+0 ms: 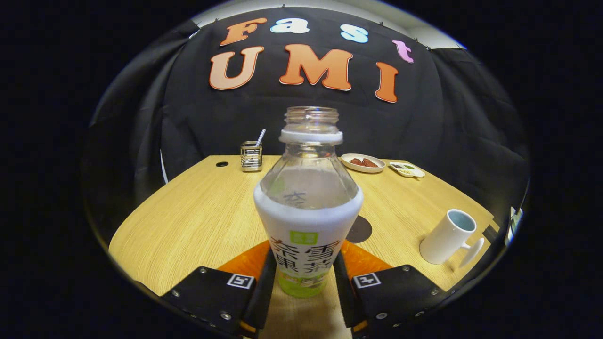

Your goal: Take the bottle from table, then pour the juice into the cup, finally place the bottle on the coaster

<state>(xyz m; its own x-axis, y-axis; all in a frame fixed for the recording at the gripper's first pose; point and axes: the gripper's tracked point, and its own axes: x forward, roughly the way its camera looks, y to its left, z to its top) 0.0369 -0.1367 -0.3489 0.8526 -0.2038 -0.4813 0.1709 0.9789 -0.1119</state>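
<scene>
Clear uncapped bottle (308, 207), white-labelled, upright, clamped between hand-held gripper (304, 278) fingers.

Uncapped white-labelled bottle (308, 207) stands upright; dark round coaster (361, 230) just behind it; white cup (447, 236) tilted, well apart.

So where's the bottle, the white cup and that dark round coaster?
bottle (307, 221): gripper view, on the white label, between the gripper's (301, 287) fingers.
white cup (445, 240): gripper view, on its outer side wall.
coaster (362, 230): gripper view, on the dark part showing beside the bottle.
</scene>
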